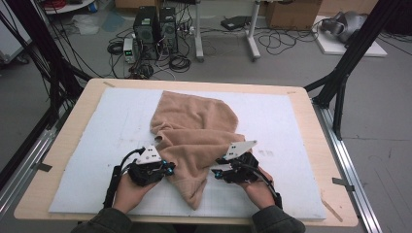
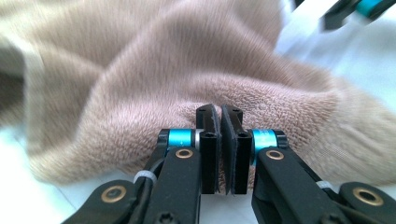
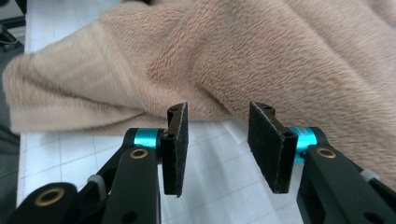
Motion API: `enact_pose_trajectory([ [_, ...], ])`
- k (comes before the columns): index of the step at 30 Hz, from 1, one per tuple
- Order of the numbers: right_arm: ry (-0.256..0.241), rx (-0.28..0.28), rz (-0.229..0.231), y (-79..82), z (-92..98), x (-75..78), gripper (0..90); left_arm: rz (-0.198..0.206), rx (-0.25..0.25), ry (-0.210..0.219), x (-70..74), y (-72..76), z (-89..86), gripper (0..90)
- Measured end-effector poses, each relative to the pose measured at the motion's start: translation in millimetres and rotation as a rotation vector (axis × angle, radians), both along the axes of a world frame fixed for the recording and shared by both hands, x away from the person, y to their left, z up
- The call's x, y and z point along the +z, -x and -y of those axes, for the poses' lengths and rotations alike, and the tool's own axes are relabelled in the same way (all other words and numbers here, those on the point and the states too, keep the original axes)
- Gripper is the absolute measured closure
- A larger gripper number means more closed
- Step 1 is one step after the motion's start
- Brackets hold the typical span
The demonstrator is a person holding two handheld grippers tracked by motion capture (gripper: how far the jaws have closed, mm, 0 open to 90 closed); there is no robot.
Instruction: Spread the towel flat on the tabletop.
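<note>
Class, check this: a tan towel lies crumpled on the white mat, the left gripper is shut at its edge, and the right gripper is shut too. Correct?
Not quite. The right gripper is open, jaws apart short of the tan towel, as the right gripper view shows. The rest stands.

Left claw [image 2: 220,140]: jaws nearly together at towel [image 2: 140,84] edge; can't tell if any fabric is pinched. Towel cut off at top and both sides in both gripper views. Other claw [image 2: 355,11] blurred, clipped by top edge. High view: towel's underside folds hidden; forearms cut off at bottom.
</note>
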State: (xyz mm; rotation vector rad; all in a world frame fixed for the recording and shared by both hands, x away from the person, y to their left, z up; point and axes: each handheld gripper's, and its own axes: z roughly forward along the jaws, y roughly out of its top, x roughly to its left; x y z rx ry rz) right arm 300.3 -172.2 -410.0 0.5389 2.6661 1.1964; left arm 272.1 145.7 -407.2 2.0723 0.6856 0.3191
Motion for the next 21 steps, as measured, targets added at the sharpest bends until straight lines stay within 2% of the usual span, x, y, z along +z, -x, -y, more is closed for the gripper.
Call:
enact_pose_trajectory([
  [3, 0.001, -0.009, 0.018, 0.8, 2.9, 5.2, 58.0, 0.045, -0.017, 0.009, 23.4, 5.7, -0.6, 85.9],
  [5, 0.012, -0.024, 0.034, 0.0, 4.5, 8.9, 58.0, 0.081, -0.007, 0.009, 36.2, 4.7, -1.6, 86.0],
  [7, 0.018, -0.04, 0.037, -4.2, 5.9, 10.9, 58.0, 0.112, 0.022, -0.023, 42.3, -2.0, -1.4, 86.0],
  [11, 0.039, -0.067, 0.021, -19.7, 6.1, 10.1, 58.0, 0.08, 0.086, -0.06, 34.0, -35.5, -2.7, 85.9],
  [12, 0.043, -0.073, 0.026, -24.1, 4.9, 8.9, 58.0, 0.059, 0.105, -0.057, 29.6, -45.5, -2.1, 86.0],
  [14, 0.046, -0.088, 0.015, -34.8, 3.3, 5.4, 58.7, 0.045, 0.131, -0.101, 20.3, -63.3, 3.1, 86.0],
  [16, 0.056, -0.109, -0.001, -44.4, 0.3, 1.7, 60.6, 0.012, 0.145, -0.127, 8.9, -78.8, 8.5, 85.9],
  [17, 0.059, -0.114, -0.006, -49.0, -1.2, -0.2, 62.3, -0.007, 0.155, -0.134, 3.2, -84.9, 10.3, 85.9],
  [19, 0.073, -0.119, -0.013, -55.1, -4.9, -3.6, 68.5, -0.042, 0.163, -0.121, -5.1, -92.5, 11.7, 85.9],
  [21, 0.101, -0.109, -0.014, -58.3, -7.7, -6.7, 78.1, -0.039, 0.154, -0.121, -5.1, -92.6, 11.7, 85.5],
])
